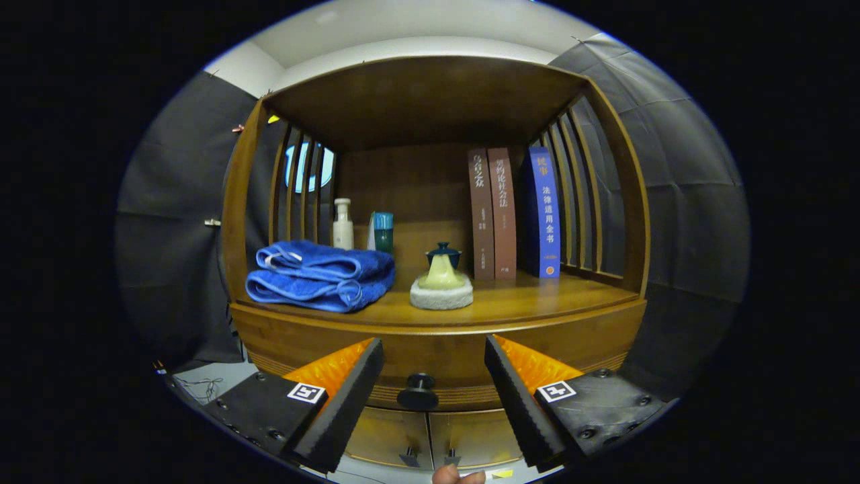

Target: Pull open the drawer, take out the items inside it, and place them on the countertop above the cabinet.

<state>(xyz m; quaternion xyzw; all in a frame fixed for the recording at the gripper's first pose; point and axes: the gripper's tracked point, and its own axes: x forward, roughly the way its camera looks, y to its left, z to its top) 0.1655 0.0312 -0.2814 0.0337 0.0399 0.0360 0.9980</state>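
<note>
Spread wide, the tongs (433,363) frame the knob (418,391) of the closed drawer (440,353). Whether its contents already sit on the bench (524,299) is unclear.

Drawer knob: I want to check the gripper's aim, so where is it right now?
In the gripper view the drawer knob sits on the closed drawer front under the countertop, centred in the open gripper gap, untouched.

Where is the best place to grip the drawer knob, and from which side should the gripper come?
Probably grip the round dark drawer knob across its sides, approaching straight from the front. It projects from the drawer front, and the open gripper already has one finger each side.
</note>
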